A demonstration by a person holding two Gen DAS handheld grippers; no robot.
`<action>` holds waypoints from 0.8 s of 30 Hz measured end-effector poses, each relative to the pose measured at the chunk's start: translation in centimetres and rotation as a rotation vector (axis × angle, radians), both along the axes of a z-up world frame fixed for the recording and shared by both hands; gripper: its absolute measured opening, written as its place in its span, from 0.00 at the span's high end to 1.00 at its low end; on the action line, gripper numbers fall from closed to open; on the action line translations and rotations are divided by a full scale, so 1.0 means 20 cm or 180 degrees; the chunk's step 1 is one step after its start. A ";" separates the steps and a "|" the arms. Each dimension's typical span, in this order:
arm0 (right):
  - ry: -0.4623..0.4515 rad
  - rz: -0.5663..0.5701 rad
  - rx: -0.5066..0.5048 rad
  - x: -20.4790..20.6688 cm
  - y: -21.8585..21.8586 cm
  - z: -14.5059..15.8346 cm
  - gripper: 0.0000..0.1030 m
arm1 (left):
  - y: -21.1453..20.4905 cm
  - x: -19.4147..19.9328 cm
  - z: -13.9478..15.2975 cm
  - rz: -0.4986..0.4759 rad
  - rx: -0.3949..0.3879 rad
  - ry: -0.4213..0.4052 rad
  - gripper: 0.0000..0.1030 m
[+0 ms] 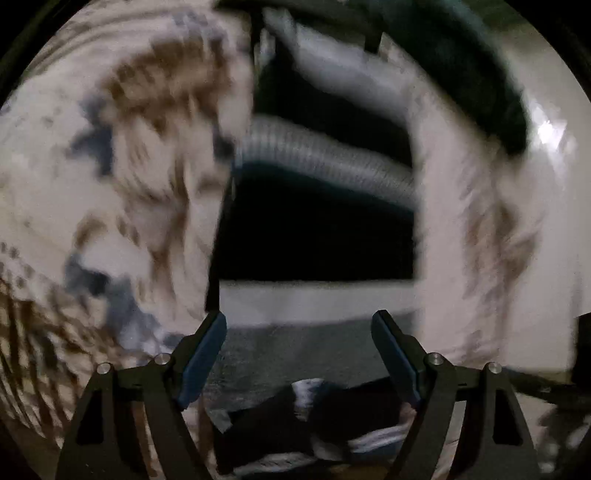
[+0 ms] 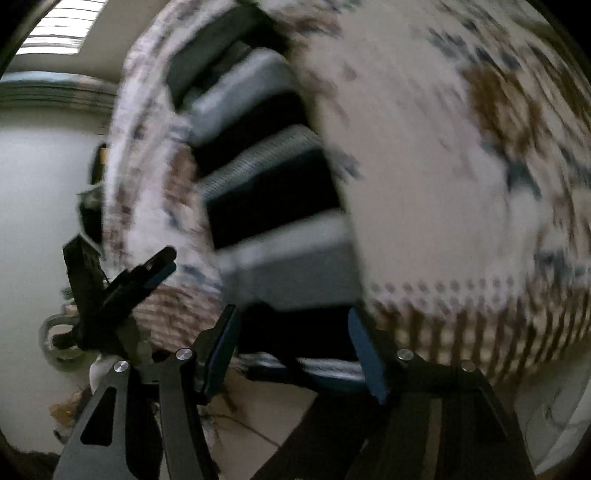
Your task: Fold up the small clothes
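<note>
Only at right wrist, left gripper (image 2: 147, 273), window (image 2: 59, 27)

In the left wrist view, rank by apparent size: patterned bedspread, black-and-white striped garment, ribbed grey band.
1. Patterned bedspread, largest.
2. Black-and-white striped garment, over the middle.
3. Ribbed grey band, one stripe of that garment, smallest.
Blur and fisheye make edges unsure.

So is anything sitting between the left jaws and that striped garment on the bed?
Nothing visible. The left gripper is open, and past it only the striped garment lies on the patterned bedspread. The picture is blurred, so small things could be missed. The right gripper is open too, off that path.
</note>
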State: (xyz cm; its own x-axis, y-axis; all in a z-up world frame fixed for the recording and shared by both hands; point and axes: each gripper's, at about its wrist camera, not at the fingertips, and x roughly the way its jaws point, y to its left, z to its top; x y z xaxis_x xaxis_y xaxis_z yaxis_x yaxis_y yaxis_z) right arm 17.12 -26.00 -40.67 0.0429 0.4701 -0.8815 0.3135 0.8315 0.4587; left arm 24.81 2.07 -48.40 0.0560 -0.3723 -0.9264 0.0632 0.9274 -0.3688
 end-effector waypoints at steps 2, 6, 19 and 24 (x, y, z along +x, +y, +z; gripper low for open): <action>0.0099 -0.0010 -0.0185 -0.10 -0.02 -0.15 0.39 | -0.06 -0.07 -0.13 -0.0140 0.0097 0.0126 0.23; 0.0198 -0.0041 -0.0401 -0.21 -0.03 -0.37 0.39 | -0.06 -0.33 -0.12 -0.0424 0.0299 0.0122 0.23; 0.0359 -0.0153 0.0074 -0.44 0.07 -0.59 0.39 | 0.40 -0.64 0.13 0.0992 -0.0184 0.0012 0.22; 0.0303 -0.0175 -0.0004 -0.34 0.16 -0.62 0.39 | 0.20 -0.32 0.02 0.0927 -0.0097 -0.0106 0.23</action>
State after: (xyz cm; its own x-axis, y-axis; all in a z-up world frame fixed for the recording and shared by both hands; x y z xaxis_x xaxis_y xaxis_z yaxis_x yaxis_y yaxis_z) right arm 10.41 -22.75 -53.11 -0.0154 0.4683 -0.8834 0.4006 0.8124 0.4237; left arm 18.37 6.03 -48.07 0.1948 -0.3636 -0.9110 -0.1916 0.8968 -0.3989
